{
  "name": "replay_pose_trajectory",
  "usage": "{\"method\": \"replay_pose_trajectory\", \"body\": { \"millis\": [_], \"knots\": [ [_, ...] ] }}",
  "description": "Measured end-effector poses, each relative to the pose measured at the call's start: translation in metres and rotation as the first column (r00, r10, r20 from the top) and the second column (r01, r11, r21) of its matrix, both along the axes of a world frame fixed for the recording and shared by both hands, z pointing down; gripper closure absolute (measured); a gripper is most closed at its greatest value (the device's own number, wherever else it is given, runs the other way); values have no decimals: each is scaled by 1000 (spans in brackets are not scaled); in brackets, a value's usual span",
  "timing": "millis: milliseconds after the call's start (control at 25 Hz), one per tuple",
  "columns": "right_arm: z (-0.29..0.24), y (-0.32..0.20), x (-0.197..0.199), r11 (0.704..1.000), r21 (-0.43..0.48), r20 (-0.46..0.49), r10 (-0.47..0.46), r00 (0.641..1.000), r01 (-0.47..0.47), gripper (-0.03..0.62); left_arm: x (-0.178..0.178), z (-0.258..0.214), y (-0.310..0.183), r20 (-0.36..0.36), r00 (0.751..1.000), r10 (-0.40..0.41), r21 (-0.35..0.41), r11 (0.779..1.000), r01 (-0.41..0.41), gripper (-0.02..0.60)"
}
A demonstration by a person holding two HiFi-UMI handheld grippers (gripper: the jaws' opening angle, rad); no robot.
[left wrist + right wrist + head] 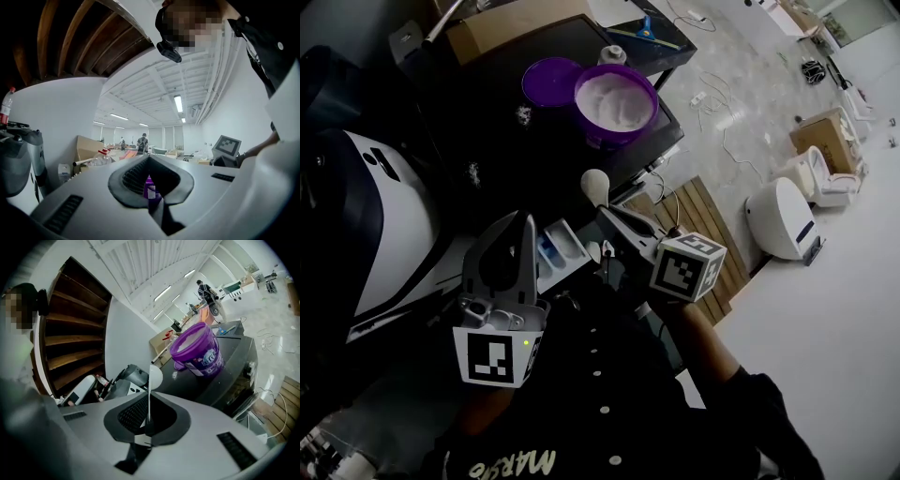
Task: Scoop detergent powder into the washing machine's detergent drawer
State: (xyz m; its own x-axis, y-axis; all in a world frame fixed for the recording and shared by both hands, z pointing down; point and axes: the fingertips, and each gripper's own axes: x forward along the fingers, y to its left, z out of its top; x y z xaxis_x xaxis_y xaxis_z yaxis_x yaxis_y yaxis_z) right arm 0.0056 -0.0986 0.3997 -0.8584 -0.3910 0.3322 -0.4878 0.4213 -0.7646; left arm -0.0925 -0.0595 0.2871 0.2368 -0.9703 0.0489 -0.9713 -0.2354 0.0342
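Note:
A purple tub point(616, 101) of white detergent powder stands open on a dark table point(502, 131), its lid point(550, 82) beside it. The washing machine point(384, 216) is at the left, its detergent drawer point(561, 246) pulled out. My right gripper point(606, 218) is shut on the handle of a white scoop point(596, 185), which stands upright above the drawer. In the right gripper view the scoop point(154, 376) rises from the right gripper point(149, 401), with the tub point(197, 350) beyond. My left gripper point(523, 230) point(149, 159) hovers left of the drawer, shut and empty.
A cardboard box point(511, 28) lies at the table's back. Wooden slats point(694, 220), cables and white appliances point(783, 217) are on the floor to the right. People stand far off in the room point(142, 142).

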Motion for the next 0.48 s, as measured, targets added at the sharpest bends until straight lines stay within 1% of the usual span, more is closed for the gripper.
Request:
{"method": "replay_pose_trajectory", "body": {
  "millis": [80,200,480],
  "knots": [
    [16,15,-2,999,-32,-14,-5,1000,5,560,-1,9,10,-9,1000,4,-33,999,-4,566],
    [43,38,-6,997,-73,-50,-27,998,23,560,-5,21,24,-3,1000,13,-55,998,-13,566],
    [109,75,-13,986,-153,-143,-82,986,60,560,-10,57,44,-25,999,22,-110,994,-25,566]
  ]
}}
